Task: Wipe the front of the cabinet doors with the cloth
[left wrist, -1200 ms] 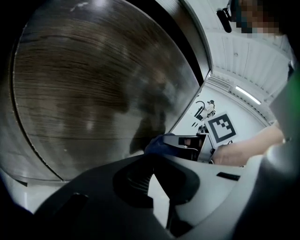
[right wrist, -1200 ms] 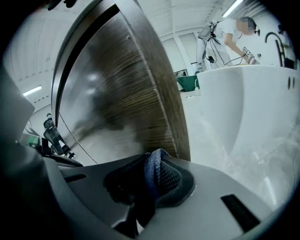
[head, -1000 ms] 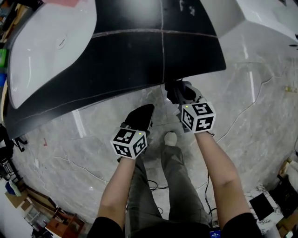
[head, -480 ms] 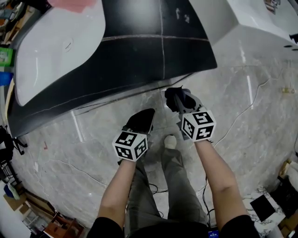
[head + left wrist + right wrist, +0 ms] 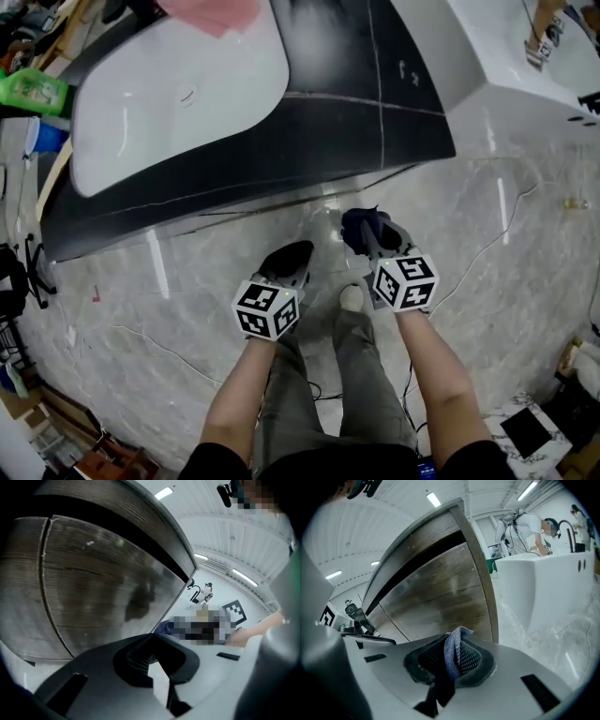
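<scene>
The dark wood-grain cabinet doors (image 5: 281, 155) stand below a white basin top, with a seam between the two doors. In the head view, my right gripper (image 5: 364, 232) is shut on a dark blue cloth (image 5: 360, 223) a short way off the right door's lower edge, not touching it. The cloth (image 5: 452, 648) stands pinched upright between the jaws of the right gripper (image 5: 452, 660), and the door (image 5: 440, 597) fills the view beyond. My left gripper (image 5: 289, 255) hangs lower and to the left, shut on nothing. Seen from the left gripper (image 5: 151, 665), the door front (image 5: 93, 588) is close.
A pink cloth (image 5: 220, 14) lies on the white basin (image 5: 178, 94), and a green bottle (image 5: 33, 91) stands at far left. A white fixture (image 5: 525, 66) sits to the right on the marble floor (image 5: 506, 244). Cables (image 5: 141, 337) run across it. Another person (image 5: 525, 527) stands behind.
Both grippers have drawn back from the cabinet's lower edge. The right one, still holding the cloth, was against the door a second ago and now hangs clear of it.
</scene>
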`<action>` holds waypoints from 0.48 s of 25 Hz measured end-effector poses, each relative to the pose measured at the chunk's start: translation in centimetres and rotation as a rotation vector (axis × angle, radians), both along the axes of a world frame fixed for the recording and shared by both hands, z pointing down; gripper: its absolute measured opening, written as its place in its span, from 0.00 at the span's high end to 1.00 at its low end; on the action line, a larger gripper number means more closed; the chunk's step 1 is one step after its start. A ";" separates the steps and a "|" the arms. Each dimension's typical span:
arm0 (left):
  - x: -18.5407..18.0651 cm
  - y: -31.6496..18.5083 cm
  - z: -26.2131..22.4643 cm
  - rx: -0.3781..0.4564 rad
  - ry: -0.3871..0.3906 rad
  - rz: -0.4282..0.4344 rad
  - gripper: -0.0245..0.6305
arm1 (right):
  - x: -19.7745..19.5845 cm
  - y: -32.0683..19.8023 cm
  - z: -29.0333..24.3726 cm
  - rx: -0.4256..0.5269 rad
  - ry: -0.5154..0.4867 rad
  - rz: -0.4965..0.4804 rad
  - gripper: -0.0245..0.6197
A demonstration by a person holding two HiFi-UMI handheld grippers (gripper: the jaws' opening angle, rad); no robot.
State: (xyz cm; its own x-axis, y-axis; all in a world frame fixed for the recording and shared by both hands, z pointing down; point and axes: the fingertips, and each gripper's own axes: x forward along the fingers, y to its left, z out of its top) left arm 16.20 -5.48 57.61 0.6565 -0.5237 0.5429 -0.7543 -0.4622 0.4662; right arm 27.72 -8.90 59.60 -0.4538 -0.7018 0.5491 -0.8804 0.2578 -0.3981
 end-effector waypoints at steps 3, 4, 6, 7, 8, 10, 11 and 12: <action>-2.0 0.5 -1.4 0.002 0.000 -0.024 0.95 | -1.3 0.4 -1.6 0.005 -0.005 -0.003 0.88; -2.6 0.7 -1.9 0.003 0.001 -0.031 0.95 | -1.7 0.5 -2.1 0.006 -0.006 -0.004 0.88; -3.9 1.0 -3.0 0.008 0.003 -0.044 0.95 | -2.7 0.7 -3.1 0.008 -0.008 -0.006 0.88; -4.5 1.2 -3.5 0.009 0.003 -0.051 0.95 | -3.2 0.8 -3.5 0.009 -0.009 -0.007 0.88; -5.2 1.4 -3.9 0.011 0.003 -0.059 0.95 | -3.8 0.9 -4.0 0.010 -0.010 -0.009 0.88; -6.4 1.8 -4.8 0.011 0.003 -0.075 0.95 | -4.9 1.0 -5.1 0.016 -0.012 -0.016 0.88; -7.0 2.0 -5.2 0.011 0.004 -0.084 0.95 | -5.4 1.1 -5.6 0.018 -0.013 -0.020 0.88; -7.6 2.3 -5.6 0.012 0.005 -0.092 0.95 | -6.0 1.1 -6.1 0.021 -0.013 -0.024 0.88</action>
